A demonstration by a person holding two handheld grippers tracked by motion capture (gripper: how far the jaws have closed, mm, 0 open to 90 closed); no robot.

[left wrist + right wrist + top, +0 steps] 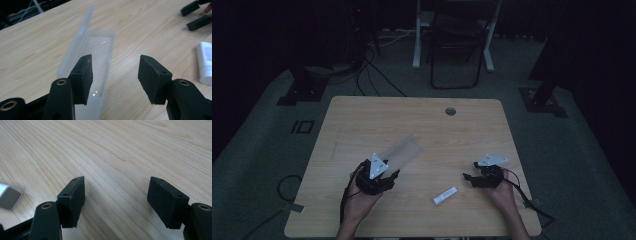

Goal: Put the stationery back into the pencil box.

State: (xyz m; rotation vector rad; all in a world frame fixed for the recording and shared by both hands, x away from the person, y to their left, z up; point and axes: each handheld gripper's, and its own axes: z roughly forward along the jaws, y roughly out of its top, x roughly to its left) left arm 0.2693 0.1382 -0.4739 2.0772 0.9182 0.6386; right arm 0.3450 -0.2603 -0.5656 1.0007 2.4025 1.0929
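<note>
We see the clear box on the tabletop, just past our left gripper, whose jaws are wide with nothing held. Our right gripper is wide too.

The table is pale wood-grain, smooth and matt. The box is clear plastic — glossy, with small glints. The tube looks white plastic. The left hand-held gripper has matt black pads — slightly rough.

A folding chair stands beyond the wooden table, with cables nearby.
</note>
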